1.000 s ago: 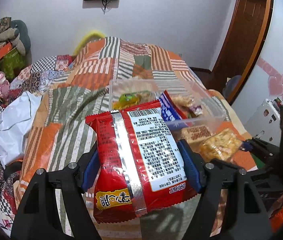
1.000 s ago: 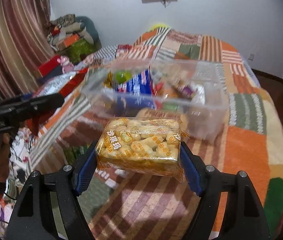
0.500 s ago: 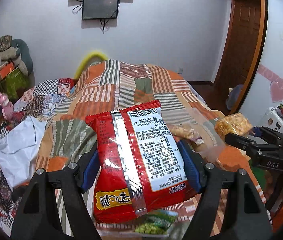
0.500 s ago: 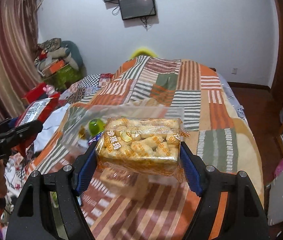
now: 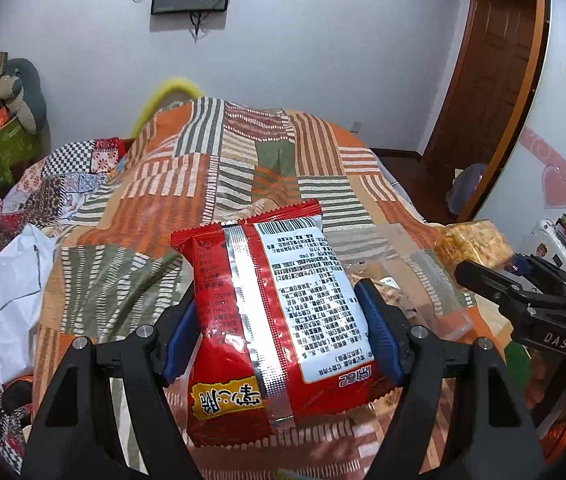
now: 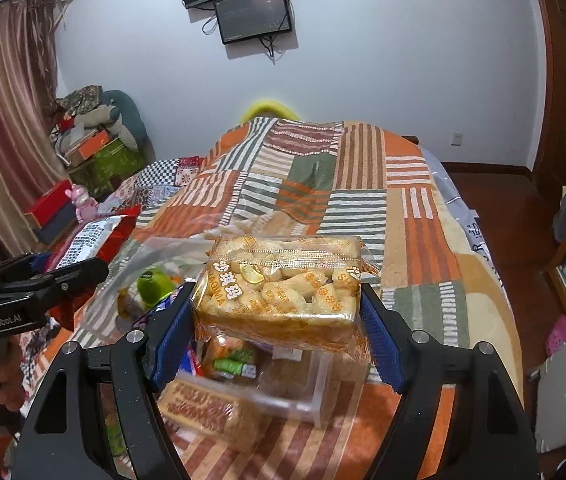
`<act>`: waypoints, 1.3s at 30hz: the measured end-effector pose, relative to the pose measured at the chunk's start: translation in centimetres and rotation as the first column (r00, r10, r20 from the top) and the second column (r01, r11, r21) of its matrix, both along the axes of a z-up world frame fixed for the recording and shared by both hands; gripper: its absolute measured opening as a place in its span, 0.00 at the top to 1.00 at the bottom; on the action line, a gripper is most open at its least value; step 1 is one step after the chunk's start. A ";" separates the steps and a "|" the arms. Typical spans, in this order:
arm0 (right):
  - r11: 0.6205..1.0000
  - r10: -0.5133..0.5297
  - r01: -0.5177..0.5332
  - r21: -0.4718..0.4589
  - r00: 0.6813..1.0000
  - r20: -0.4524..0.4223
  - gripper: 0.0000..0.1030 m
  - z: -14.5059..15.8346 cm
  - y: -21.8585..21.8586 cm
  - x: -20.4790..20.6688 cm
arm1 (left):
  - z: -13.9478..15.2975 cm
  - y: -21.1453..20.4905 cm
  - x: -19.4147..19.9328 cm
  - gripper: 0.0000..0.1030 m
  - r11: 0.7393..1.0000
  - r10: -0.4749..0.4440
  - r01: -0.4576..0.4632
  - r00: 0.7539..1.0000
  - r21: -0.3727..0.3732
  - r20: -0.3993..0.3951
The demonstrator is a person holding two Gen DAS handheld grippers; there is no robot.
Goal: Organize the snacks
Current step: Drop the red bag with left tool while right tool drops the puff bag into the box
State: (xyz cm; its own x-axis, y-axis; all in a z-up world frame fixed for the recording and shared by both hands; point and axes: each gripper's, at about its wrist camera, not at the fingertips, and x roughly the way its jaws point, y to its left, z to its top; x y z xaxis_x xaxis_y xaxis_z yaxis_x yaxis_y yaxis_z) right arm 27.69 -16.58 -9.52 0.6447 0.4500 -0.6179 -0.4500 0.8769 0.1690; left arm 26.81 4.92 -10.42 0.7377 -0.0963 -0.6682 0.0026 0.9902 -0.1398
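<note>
My left gripper (image 5: 281, 336) is shut on a red snack bag (image 5: 271, 320) with a white printed label, held above the bed. My right gripper (image 6: 277, 330) is shut on a clear pack of golden sachima pastry (image 6: 283, 284), held over a clear plastic bin (image 6: 315, 396) with several snacks inside, among them a green item (image 6: 153, 284). Another orange snack pack (image 6: 211, 410) lies by the bin's near wall. The right gripper with its pack (image 5: 471, 244) shows at the right of the left wrist view. The left gripper with the red bag (image 6: 95, 236) shows at the left of the right wrist view.
A patchwork striped quilt (image 5: 243, 168) covers the bed. A white plastic bag (image 5: 3, 280) lies at the bed's left. Piled boxes and cushions (image 6: 95, 140) stand by the far left wall. A wooden door (image 5: 495, 80) is at the right.
Both grippers have risen and tilted up with their snacks. The bin has dropped lower in both views, and more of the wall and screens shows.
</note>
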 end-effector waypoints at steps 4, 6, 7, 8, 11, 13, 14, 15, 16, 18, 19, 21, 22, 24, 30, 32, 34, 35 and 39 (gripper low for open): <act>1.000 -0.002 0.002 -0.009 1.000 -0.008 0.28 -0.5 0.5 1.2 | -0.8 -0.4 1.5 0.29 1.000 -0.005 0.005 1.000 0.011 -0.015; 1.000 0.002 -0.003 -0.011 1.000 -0.015 0.28 -0.7 0.9 1.7 | -1.1 -0.4 2.0 0.29 1.000 -0.003 0.004 1.000 0.008 -0.024; 1.000 0.009 -0.009 -0.012 1.000 -0.021 0.28 -0.9 1.1 2.0 | -1.3 -0.3 2.3 0.29 1.000 -0.003 0.003 1.000 0.006 -0.031; 1.000 0.013 -0.013 -0.014 1.000 -0.026 0.28 -1.1 1.3 2.3 | -1.5 -0.3 2.5 0.29 1.000 -0.002 0.002 0.999 0.005 -0.037; 0.999 0.024 -0.025 -0.029 0.999 -0.040 0.28 -1.6 2.0 3.1 | -2.1 -0.3 3.2 0.29 1.000 0.004 -0.004 0.999 0.006 -0.049; 0.999 0.033 -0.035 -0.042 0.998 -0.056 0.28 -2.1 2.5 3.7 | -2.5 -0.2 3.7 0.29 1.000 0.008 -0.008 0.998 0.005 -0.058; 0.998 0.034 -0.037 -0.046 0.997 -0.063 0.28 -2.3 2.6 3.9 | -2.7 -0.2 3.9 0.29 1.000 0.010 -0.010 0.998 0.005 -0.061; 0.998 0.035 -0.038 -0.050 0.997 -0.069 0.28 -2.6 2.7 4.2 | -2.8 -0.2 4.1 0.29 1.000 0.012 -0.012 0.998 0.006 -0.064; 0.998 0.035 -0.039 -0.053 0.997 -0.075 0.28 -2.8 2.8 4.3 | -2.9 -0.3 4.3 0.29 1.000 0.014 -0.014 0.998 0.009 -0.066; 0.998 0.033 -0.038 -0.059 0.996 -0.087 0.28 -3.1 2.9 4.6 | -3.3 -0.3 4.7 0.29 1.000 0.020 -0.019 0.997 0.018 -0.075; 0.997 0.032 -0.038 -0.062 0.995 -0.093 0.28 -3.3 3.0 4.8 | -3.5 -0.3 4.8 0.29 1.000 0.021 -0.020 0.997 0.020 -0.078; 0.997 0.035 -0.041 -0.067 0.994 -0.100 0.28 -3.6 3.2 4.9 | -3.9 -0.3 5.2 0.29 0.999 0.026 -0.024 0.996 0.022 -0.087; 0.997 0.036 -0.043 -0.069 0.994 -0.102 0.28 -3.6 3.3 5.0 | -4.1 -0.2 5.3 0.29 0.999 0.027 -0.025 0.996 0.022 -0.089; 0.996 0.036 -0.044 -0.076 0.994 -0.106 0.28 -3.7 3.5 5.0 | -4.3 -0.2 5.5 0.29 1.000 0.028 -0.027 0.995 0.016 -0.091; 0.994 0.045 -0.056 -0.097 0.993 -0.112 0.26 -3.9 4.2 5.0 | -4.4 -0.4 5.5 0.29 0.999 0.027 -0.025 0.995 0.020 -0.099; 0.994 0.047 -0.059 -0.096 0.992 -0.119 0.26 -3.8 4.1 5.0 | -4.4 -0.3 5.4 0.29 1.000 0.028 -0.027 0.994 0.013 -0.105; 0.993 0.046 -0.058 -0.100 0.993 -0.111 0.26 -3.5 4.0 4.8 | -4.2 -0.2 5.1 0.29 1.000 0.029 -0.029 0.994 0.006 -0.105; 0.993 0.049 -0.059 -0.099 0.993 -0.107 0.26 -3.3 4.0 4.7 | -4.0 -0.1 5.0 0.29 1.000 0.029 -0.029 0.994 0.004 -0.104; 0.993 0.061 -0.069 -0.097 0.995 -0.080 0.26 -2.2 3.9 3.8 | -3.0 -0.1 4.0 0.29 1.000 0.025 -0.024 0.996 0.010 -0.083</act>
State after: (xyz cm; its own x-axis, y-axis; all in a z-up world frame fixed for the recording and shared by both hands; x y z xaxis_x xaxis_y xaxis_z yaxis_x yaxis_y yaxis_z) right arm 31.46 -12.69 -11.75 0.5653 0.4230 -0.7082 -0.4956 0.8604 0.1184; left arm 30.76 4.77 -13.39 0.6819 -0.0726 -0.7278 -0.0325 0.9911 -0.1293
